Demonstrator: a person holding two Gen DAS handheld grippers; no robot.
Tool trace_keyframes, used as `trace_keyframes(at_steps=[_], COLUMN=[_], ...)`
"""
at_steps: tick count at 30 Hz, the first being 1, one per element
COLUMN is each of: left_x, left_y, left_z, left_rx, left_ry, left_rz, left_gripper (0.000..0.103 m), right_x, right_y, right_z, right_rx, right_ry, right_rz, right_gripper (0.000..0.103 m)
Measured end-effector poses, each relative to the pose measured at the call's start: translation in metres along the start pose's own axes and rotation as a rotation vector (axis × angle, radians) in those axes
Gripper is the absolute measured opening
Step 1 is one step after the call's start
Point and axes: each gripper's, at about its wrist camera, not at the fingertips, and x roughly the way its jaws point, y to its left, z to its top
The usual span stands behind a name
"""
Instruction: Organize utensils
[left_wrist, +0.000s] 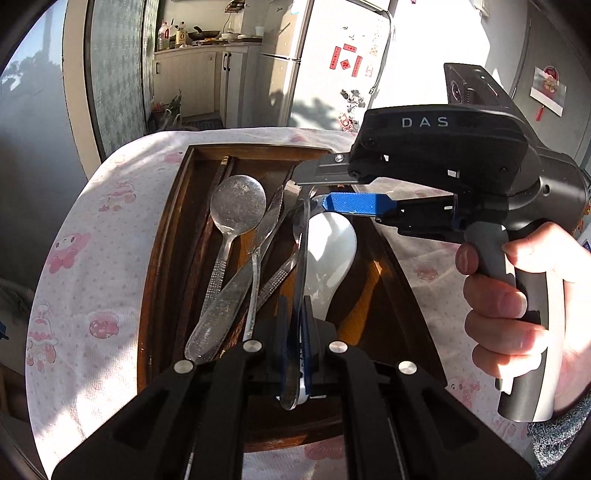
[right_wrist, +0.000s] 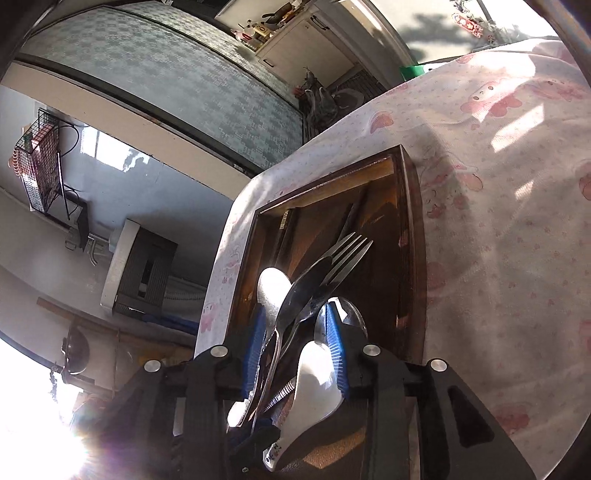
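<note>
Left wrist view: a wooden tray (left_wrist: 166, 236) on the cloth-covered counter (left_wrist: 92, 258) holds a metal spoon (left_wrist: 236, 210), knife (left_wrist: 236, 291) and white spoon (left_wrist: 328, 254). The left gripper (left_wrist: 295, 354) pinches a utensil handle (left_wrist: 300, 295) edge-on. The right gripper (left_wrist: 328, 192), gripped by a hand (left_wrist: 517, 295), hangs spread over the tray, its jaws astride the utensils.

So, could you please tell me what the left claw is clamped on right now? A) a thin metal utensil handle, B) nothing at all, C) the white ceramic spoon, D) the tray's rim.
A: in the left wrist view the left claw pinches a thin metal utensil handle above the wooden tray; the white ceramic spoon lies free beside it.
</note>
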Motion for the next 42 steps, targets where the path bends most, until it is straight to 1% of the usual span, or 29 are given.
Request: trace_keyframes(at_steps=[1,2,3,4,6,8,10,11,12,13,16,19,21,24,27,29,31,33,34,35,38,40,42], left_x=[-0.001,-0.002,-0.003,-0.004,-0.01,-0.015,-0.023,-0.027,-0.031,-0.034,-0.047,-0.059,-0.069,-0.084,-0.097,-0.104,-0.107,-0.107,-0.107,-0.111,-0.119,-0.121,-0.126], left_y=[0.001,0.002,0.003,0.004,0.006,0.006,0.004,0.002,0.0,-0.003,-0.009,-0.015,-0.018,-0.021,-0.025,-0.026,-0.026,-0.028,-0.03,-0.031,-0.036,-0.036,-0.033], left_z=[0.0,0.0,0.0,0.0,-0.001,-0.001,-0.004,-0.005,-0.008,-0.01,-0.019,-0.031,-0.04,-0.052,-0.062,-0.069,-0.076,-0.082,-0.084,-0.088,-0.095,-0.096,-0.099], left_rx=[-0.002,-0.005,-0.007,-0.012,-0.026,-0.024,-0.017,-0.012,0.0,0.013,0.05,0.075,0.093,0.117,0.147,0.164,0.168,0.171,0.174,0.173,0.187,0.181,0.159], left_ry=[-0.003,-0.011,-0.018,-0.028,-0.051,-0.058,-0.078,-0.095,-0.11,-0.124,-0.185,-0.236,-0.278,-0.361,-0.41,-0.448,-0.47,-0.464,-0.465,-0.486,-0.542,-0.562,-0.584], left_rz=[0.008,0.016,0.024,0.029,0.028,0.018,0.017,0.009,0.001,0.009,0.026,0.032,0.042,0.057,0.064,0.054,0.039,0.017,0.007,0.007,0.033,0.062,0.088], left_gripper=[0.009,0.01,0.021,0.043,0.062,0.067,0.077,0.08,0.086,0.092,0.095,0.098,0.099,0.1,0.1,0.1,0.1,0.1,0.1,0.1,0.1,0.1,0.1], right_x=[-0.003,-0.006,-0.008,-0.01,-0.015,-0.022,-0.031,-0.035,-0.04,-0.046,-0.063,-0.084,-0.098,-0.125,-0.147,-0.16,-0.167,-0.172,-0.172,-0.172,-0.172,-0.168,-0.165], right_y=[0.001,0.001,0.002,0.004,0.006,0.008,0.011,0.012,0.014,0.016,0.019,0.017,0.018,0.02,0.023,0.027,0.028,0.027,0.026,0.024,0.021,0.021,0.022], right_z=[0.0,-0.001,-0.001,-0.001,-0.002,-0.004,-0.007,-0.009,-0.012,-0.017,-0.035,-0.06,-0.079,-0.11,-0.137,-0.155,-0.17,-0.18,-0.184,-0.186,-0.193,-0.193,-0.193], right_rx=[-0.003,-0.006,-0.013,-0.021,-0.029,-0.04,-0.049,-0.061,-0.078,-0.101,-0.196,-0.277,-0.347,-0.463,-0.545,-0.606,-0.655,-0.673,-0.676,-0.677,-0.688,-0.687,-0.691], right_ry=[-0.003,-0.003,0.001,0.006,0.007,0.001,-0.008,-0.011,-0.017,-0.028,-0.073,-0.143,-0.215,-0.352,-0.462,-0.543,-0.608,-0.656,-0.674,-0.685,-0.716,-0.693,-0.684], right_rz=[0.002,0.002,-0.002,-0.006,-0.013,-0.021,-0.029,-0.032,-0.042,-0.059,-0.116,-0.141,-0.172,-0.237,-0.276,-0.31,-0.34,-0.353,-0.36,-0.365,-0.378,-0.388,-0.421], right_gripper=[0.059,0.062,0.065,0.069,0.072,0.075,0.079,0.079,0.08,0.081,0.082,0.084,0.085,0.087,0.089,0.09,0.092,0.094,0.095,0.097,0.098,0.1,0.1])
